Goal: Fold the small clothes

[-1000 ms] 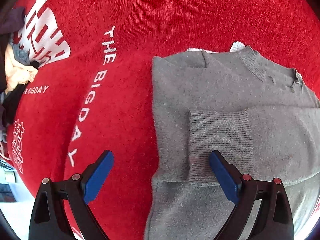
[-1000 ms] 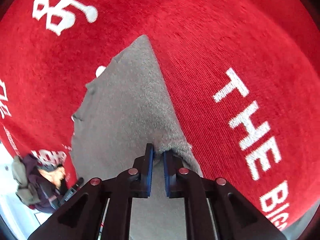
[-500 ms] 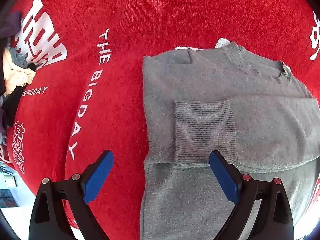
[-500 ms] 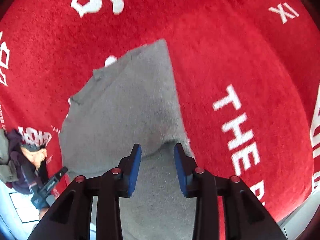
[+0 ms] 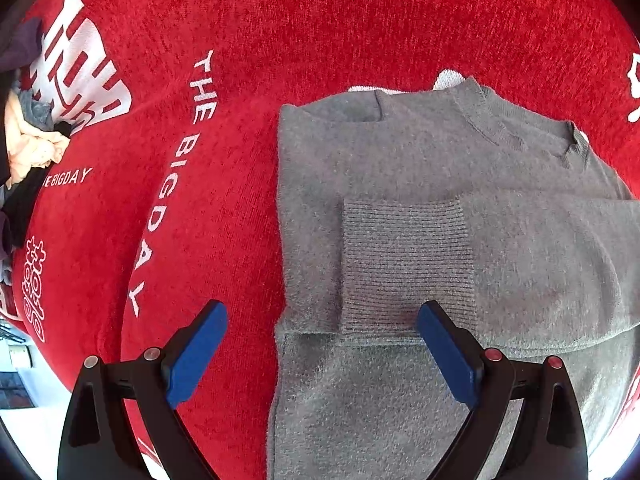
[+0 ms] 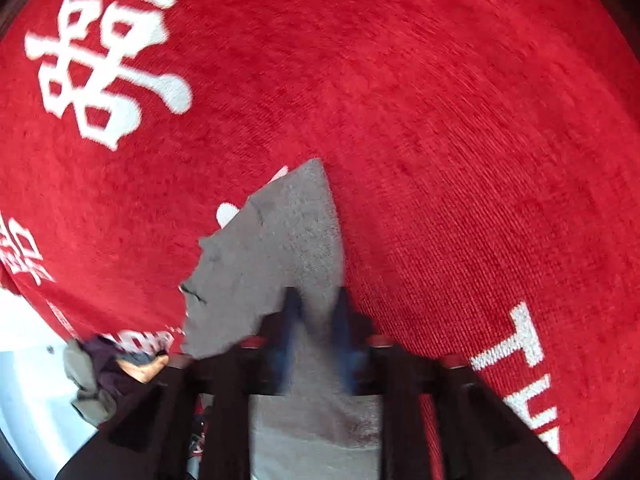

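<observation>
A grey knit sweater [image 5: 420,184] lies flat on a red cloth with white lettering. One sleeve is folded across its chest, with the ribbed cuff [image 5: 404,264] near the sweater's left edge. My left gripper [image 5: 320,332] is open and empty, hovering over the sweater's left edge just below the cuff. In the right wrist view the sweater [image 6: 280,248] shows from its right side. My right gripper [image 6: 316,312] is blurred, its blue pads a little apart over the folded sleeve, holding nothing.
The red cloth [image 5: 320,20] covers the whole work surface. A pile of other clothes [image 5: 28,148] lies at the far left edge; it also shows in the right wrist view [image 6: 108,364]. White floor lies beyond the cloth's edge.
My right gripper let go of the sleeve, opened, and is moving fast over the sweater. My left gripper stayed open and shifted slightly over the sweater's left edge.
</observation>
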